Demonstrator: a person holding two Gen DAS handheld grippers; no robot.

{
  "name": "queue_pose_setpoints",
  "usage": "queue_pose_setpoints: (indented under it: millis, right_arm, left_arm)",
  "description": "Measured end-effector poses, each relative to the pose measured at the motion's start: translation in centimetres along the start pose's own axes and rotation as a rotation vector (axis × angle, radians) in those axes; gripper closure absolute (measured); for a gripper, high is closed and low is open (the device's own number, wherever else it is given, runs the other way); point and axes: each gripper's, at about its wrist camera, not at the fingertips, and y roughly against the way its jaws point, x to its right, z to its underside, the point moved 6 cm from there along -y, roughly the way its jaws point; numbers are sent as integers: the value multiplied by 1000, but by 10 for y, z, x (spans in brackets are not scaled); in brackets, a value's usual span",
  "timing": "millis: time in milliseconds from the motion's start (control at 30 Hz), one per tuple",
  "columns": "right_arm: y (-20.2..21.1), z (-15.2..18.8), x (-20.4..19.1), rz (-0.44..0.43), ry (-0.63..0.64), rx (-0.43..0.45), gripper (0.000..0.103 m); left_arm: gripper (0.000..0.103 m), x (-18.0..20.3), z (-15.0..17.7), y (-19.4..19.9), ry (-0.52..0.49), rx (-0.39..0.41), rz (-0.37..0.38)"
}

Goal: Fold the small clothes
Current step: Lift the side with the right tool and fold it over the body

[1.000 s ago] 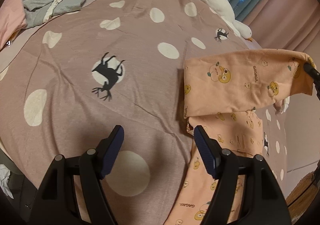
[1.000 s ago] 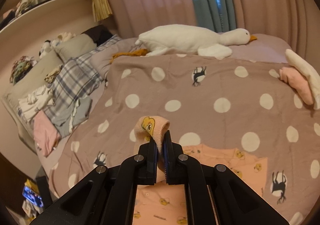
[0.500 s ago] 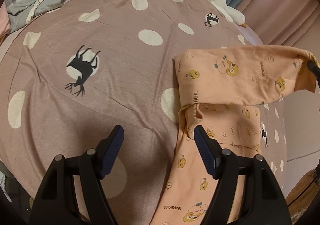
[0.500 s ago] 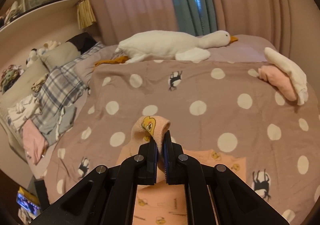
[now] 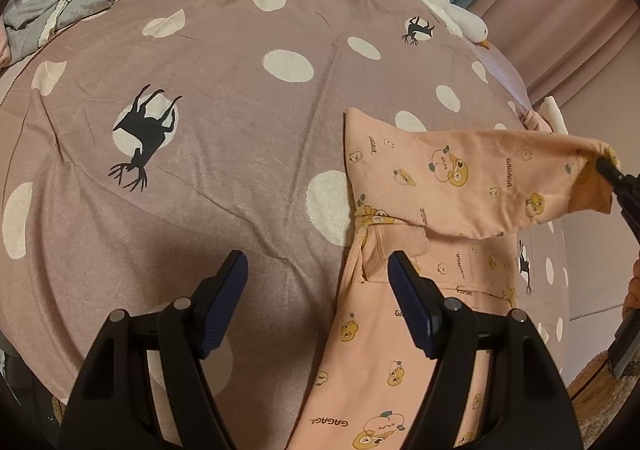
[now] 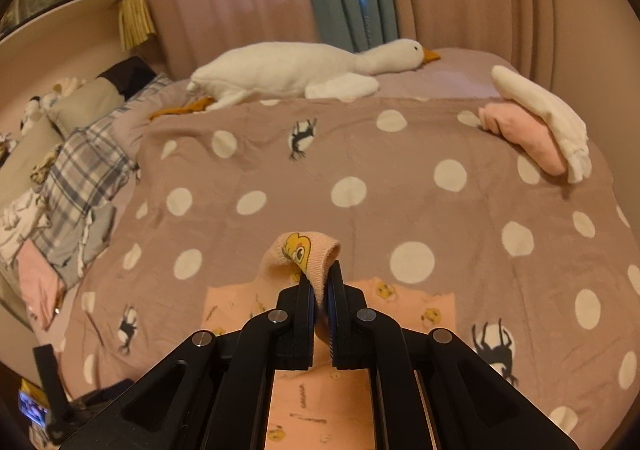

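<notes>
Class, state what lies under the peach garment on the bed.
The peach garment lies on the dotted bedspread. The right gripper lifts its sleeve, whose own body shows below. The bedspread beneath is hidden.

Peach duck-print garment [image 5: 460,178], mauve polka-dot bedspread [image 5: 240,110]

Peach pyjama top [image 5: 400,350] with yellow cartoon duck prints and small lettering lies flat on the dotted bedspread [image 5: 224,98], near its front edge. One sleeve [image 5: 460,178] is lifted off the bedspread and stretched sideways over the body of the top, its ribbed cuff [image 6: 308,254] pinched in my right gripper [image 6: 320,290], folded over the tips.
</notes>
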Motion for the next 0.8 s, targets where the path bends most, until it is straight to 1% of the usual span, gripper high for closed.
queue_pose_setpoints:
  millis: [433, 800]
  right_arm:
    - [-16, 23, 27, 40, -27, -67, 96]
    - [-22, 34, 50, 57, -65, -97, 96]
  left_arm:
    - [30, 10, -1, -12, -18, -24, -11]
    - [31, 20, -8, -29, -9, -58, 3]
